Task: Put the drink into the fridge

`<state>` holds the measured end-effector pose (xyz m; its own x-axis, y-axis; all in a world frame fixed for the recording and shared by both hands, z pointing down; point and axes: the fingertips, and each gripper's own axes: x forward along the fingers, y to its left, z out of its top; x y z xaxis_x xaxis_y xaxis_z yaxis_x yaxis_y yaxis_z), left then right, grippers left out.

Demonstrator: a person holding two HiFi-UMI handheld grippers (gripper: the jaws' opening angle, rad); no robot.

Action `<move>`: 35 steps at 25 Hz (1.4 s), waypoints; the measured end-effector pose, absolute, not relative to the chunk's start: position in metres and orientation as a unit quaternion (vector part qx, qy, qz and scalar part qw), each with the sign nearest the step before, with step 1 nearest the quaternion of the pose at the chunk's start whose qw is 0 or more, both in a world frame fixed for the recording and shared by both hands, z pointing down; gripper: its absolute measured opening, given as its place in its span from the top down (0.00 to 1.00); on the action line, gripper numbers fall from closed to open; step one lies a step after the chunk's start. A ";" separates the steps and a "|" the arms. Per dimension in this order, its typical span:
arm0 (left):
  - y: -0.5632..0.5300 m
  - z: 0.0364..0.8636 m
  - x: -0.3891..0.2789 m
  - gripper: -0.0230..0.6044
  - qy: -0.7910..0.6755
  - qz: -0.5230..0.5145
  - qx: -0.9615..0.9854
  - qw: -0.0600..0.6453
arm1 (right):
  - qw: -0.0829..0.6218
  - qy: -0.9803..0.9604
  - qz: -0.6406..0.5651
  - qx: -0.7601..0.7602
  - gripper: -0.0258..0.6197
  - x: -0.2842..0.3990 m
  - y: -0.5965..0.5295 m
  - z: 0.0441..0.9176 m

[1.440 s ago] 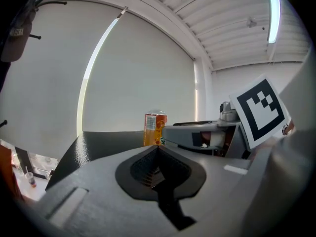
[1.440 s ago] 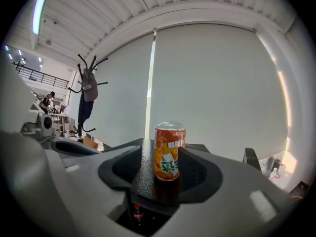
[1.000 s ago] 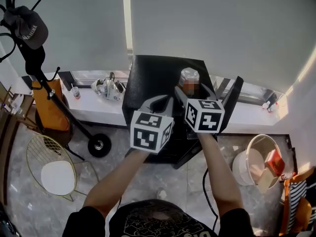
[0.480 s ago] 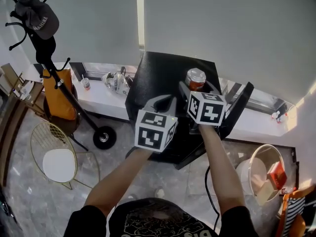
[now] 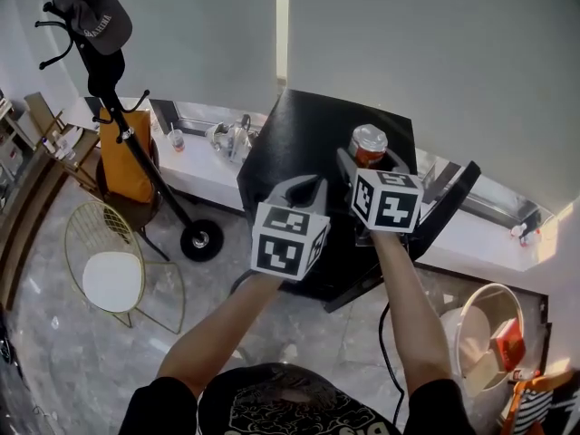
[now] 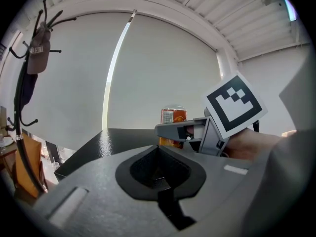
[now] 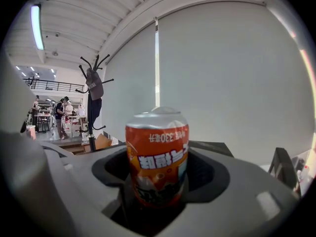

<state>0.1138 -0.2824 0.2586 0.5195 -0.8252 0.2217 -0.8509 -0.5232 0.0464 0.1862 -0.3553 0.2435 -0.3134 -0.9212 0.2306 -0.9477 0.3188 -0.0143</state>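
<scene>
An orange drink can (image 5: pixel 368 143) stands on the flat top of a black fridge (image 5: pixel 308 134). My right gripper (image 5: pixel 369 159) reaches level across that top, one finger on each side of the can. Its jaws have just been closing, but dark gaps still show beside the can (image 7: pixel 158 152), so they are open around it. My left gripper (image 5: pixel 304 188) hovers over the fridge top just left of the right one, shut and empty. From the left gripper view the can (image 6: pixel 173 118) shows behind the right gripper's near finger (image 6: pixel 180 130).
The fridge door (image 5: pixel 444 211) hangs open to the right. A coat stand with a cap (image 5: pixel 95 25) and an orange bag (image 5: pixel 127 157) stand at the left, with a wire chair (image 5: pixel 113 279) below. A white bin (image 5: pixel 480 333) sits at the lower right.
The head view has swung, so the fridge and coat stand sit further right in the picture. Both grippers stay over the fridge top, with the can still between the right jaws.
</scene>
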 end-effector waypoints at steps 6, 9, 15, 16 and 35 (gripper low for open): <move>-0.271 0.263 0.110 0.96 -0.487 0.090 0.865 0.076 | 0.080 -0.823 0.069 0.559 0.45 0.174 -0.343 0.241; -0.263 0.263 0.105 0.96 -0.485 0.091 0.867 0.073 | 0.078 -0.821 0.068 0.561 0.45 0.171 -0.334 0.241; -0.246 0.263 0.092 0.96 -0.470 0.089 0.875 0.073 | 0.071 -0.815 0.051 0.574 0.45 0.161 -0.306 0.230; -0.243 0.263 0.090 0.96 -0.467 0.089 0.877 0.073 | 0.069 -0.813 0.050 0.576 0.45 0.159 -0.301 0.229; -0.165 0.297 0.035 0.96 -0.406 0.088 0.905 0.092 | 0.066 -0.783 0.032 0.617 0.45 0.107 -0.182 0.248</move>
<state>0.0352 -0.1649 0.2975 0.6551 -0.7184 0.2341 -0.7508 -0.6537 0.0950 0.1070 -0.1823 0.2479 -0.2296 -0.9627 0.1429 -0.9711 0.2365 0.0324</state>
